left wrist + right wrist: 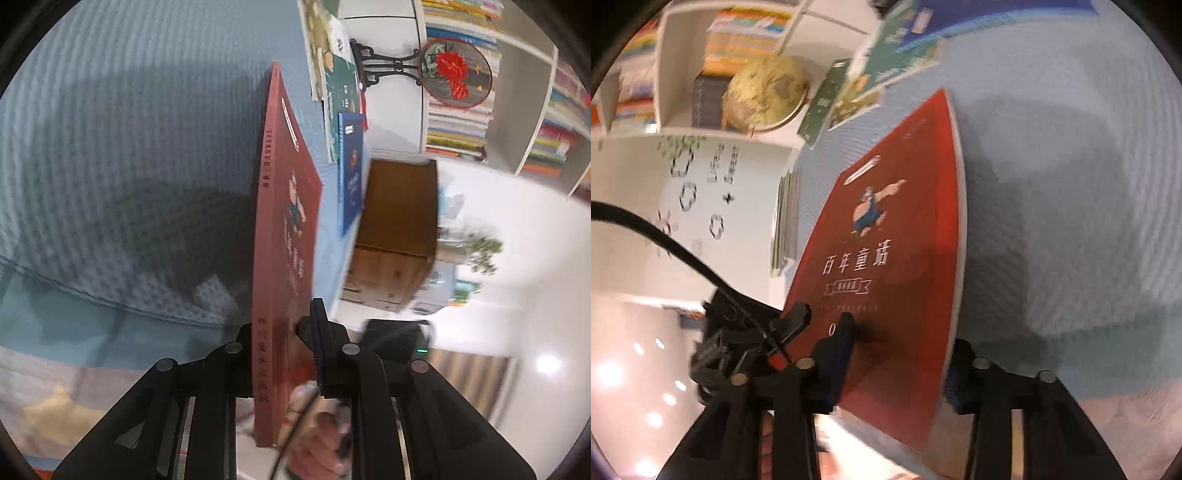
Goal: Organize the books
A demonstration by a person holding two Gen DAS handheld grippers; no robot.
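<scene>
Both grippers grasp one red book. The left gripper (286, 332) clenches its spine end at lower centre of the left view, the red book (284, 221) running edge-on up the frame. The right gripper (897, 350) pinches the cover's lower edge at bottom centre. Behind lie a blue bedspread (129, 147), a blue book (351, 170) right of centre and a globe (764, 92) at upper left

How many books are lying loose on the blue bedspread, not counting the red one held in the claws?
3 visible: a pale illustrated book farthest away, a green book next, a blue book nearest. The red book may hide more.
</scene>
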